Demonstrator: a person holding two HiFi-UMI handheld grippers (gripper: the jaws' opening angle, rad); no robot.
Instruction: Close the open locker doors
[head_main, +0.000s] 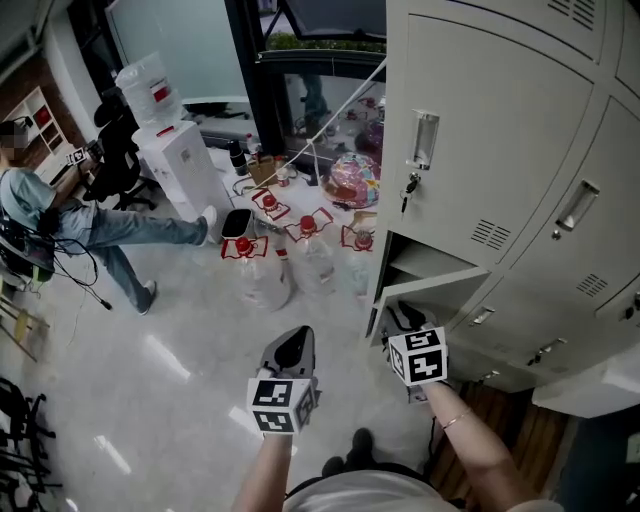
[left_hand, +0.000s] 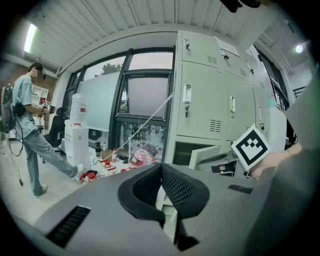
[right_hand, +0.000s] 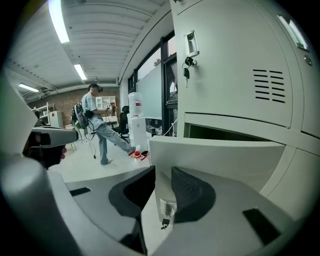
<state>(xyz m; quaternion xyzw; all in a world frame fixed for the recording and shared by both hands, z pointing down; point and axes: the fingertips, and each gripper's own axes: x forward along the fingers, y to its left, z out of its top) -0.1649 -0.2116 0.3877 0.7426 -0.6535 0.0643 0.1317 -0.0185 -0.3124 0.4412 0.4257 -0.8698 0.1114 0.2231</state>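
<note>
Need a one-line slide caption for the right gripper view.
Right gripper clamps the edge of the open locker door, below a closed locker.

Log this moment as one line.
step: closing door | door: open | right gripper: shut on door edge | left gripper: shut, empty

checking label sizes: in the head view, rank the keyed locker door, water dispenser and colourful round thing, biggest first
1. keyed locker door, also nearest the camera, which adds to its apparent size
2. water dispenser
3. colourful round thing
</note>
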